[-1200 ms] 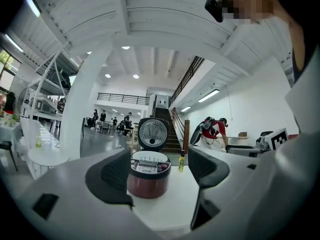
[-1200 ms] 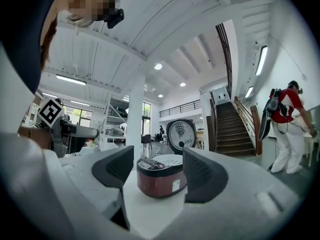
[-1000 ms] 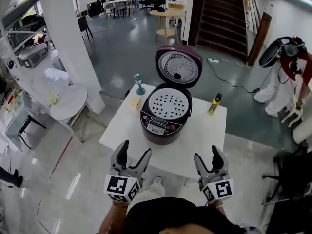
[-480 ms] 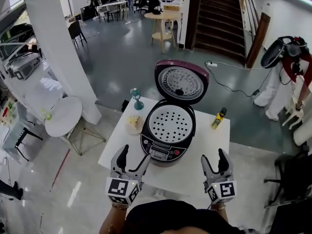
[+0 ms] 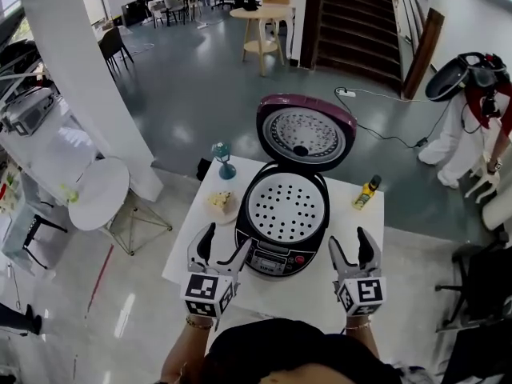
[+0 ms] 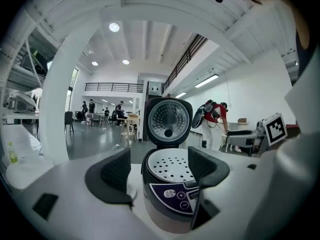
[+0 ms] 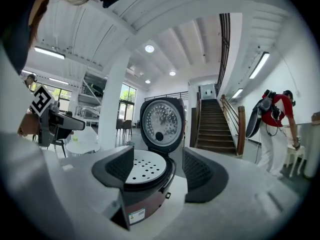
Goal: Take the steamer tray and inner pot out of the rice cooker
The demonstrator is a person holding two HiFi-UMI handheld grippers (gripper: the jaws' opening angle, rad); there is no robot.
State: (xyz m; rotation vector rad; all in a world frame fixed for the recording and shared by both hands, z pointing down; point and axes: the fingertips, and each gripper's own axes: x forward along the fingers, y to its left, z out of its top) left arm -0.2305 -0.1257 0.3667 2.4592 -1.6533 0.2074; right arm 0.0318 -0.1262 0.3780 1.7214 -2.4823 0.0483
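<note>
Left gripper [image 5: 229, 235]: jaws wide apart, nothing held. It sits over the near edge of the square white table [image 5: 362, 224], just beside the front left of the cooker. In its own view, the left gripper [image 6: 159, 171] frames the cooker's front panel between its pads without touching it.

Right gripper [image 5: 349, 238]: jaws wide apart too, empty, near the cooker's front right. Seen from the right gripper [image 7: 157, 171], the cooker's side wall fills the gap and stands clear of both pads.

Round dark maroon rice cooker [image 5: 272, 258]: mid-table, its hinged lid [image 5: 306, 133] standing open at the back with the silver inner face showing. The round white perforated steamer tray [image 5: 286, 207] lies seated in the cooker's mouth. The inner pot is hidden beneath the tray.

Also on the table: a small yellow bottle [image 5: 366, 192] right of the cooker, a small dish of yellowish bits [image 5: 220, 202] left of it, and a teal stemmed ornament [image 5: 224, 160] at the far left corner.
</note>
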